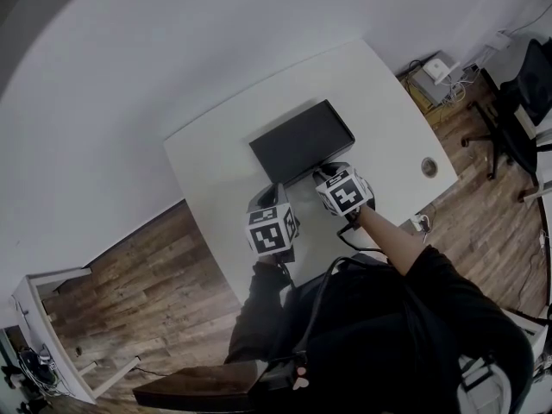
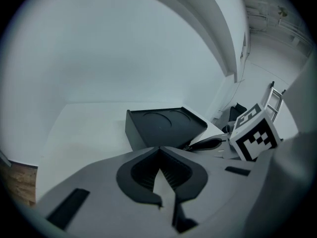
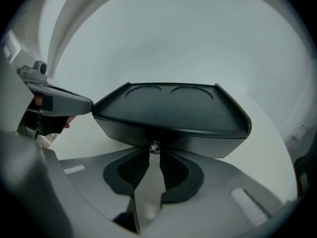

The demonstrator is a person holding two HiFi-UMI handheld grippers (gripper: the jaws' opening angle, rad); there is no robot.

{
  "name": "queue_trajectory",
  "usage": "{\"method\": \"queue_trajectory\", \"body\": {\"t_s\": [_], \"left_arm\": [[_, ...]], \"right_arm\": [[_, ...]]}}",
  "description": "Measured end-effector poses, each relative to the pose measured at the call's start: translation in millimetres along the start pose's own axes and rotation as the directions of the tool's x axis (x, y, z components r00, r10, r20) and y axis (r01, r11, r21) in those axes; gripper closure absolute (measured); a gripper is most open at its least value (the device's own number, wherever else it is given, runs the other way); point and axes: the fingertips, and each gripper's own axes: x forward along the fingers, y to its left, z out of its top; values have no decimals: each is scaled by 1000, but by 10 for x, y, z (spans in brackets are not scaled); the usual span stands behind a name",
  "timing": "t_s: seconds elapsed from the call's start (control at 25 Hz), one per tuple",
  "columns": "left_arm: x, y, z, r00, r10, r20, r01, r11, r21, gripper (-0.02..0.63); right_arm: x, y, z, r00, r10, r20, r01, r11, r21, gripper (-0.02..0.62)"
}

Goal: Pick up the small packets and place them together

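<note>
My right gripper is at the near wall of the black tray, which lies upside down on the white table. Its jaws stand slightly apart, and a thin silvery packet runs between the pads with its crumpled shiny end at the tips. My left gripper hangs left of it, just short of the tray, jaws shut with nothing between them. In the head view the left gripper and right gripper sit side by side at the tray's near edge.
Below the left gripper's body in the right gripper view lie a beige scrap and a small reddish bit; I cannot tell what they are. Office chairs and a cable box stand on the wooden floor to the right.
</note>
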Motion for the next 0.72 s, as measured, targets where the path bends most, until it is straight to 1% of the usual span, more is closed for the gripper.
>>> {"method": "queue_trajectory", "body": {"t_s": [0.12, 0.24, 0.4, 0.6, 0.72], "left_arm": [[33, -7, 15, 1000, -18, -23, 18, 1000, -3, 607], [41, -43, 12, 999, -16, -37, 16, 1000, -2, 607], [65, -37, 23, 999, -10, -41, 9, 1000, -17, 607], [64, -23, 14, 999, -5, -35, 4, 999, -31, 607], [43, -46, 19, 999, -2, -33, 1, 1000, -30, 607]], "right_arm": [[-16, 43, -15, 1000, 10, -2, -10, 1000, -6, 529], [-55, 57, -44, 1000, 16, -7, -16, 1000, -7, 529], [-85, 43, -104, 1000, 19, -8, -19, 1000, 5, 529], [-176, 97, -245, 999, 30, -23, -31, 999, -8, 529], [-242, 120, -340, 999, 28, -31, -29, 1000, -3, 529]]}}
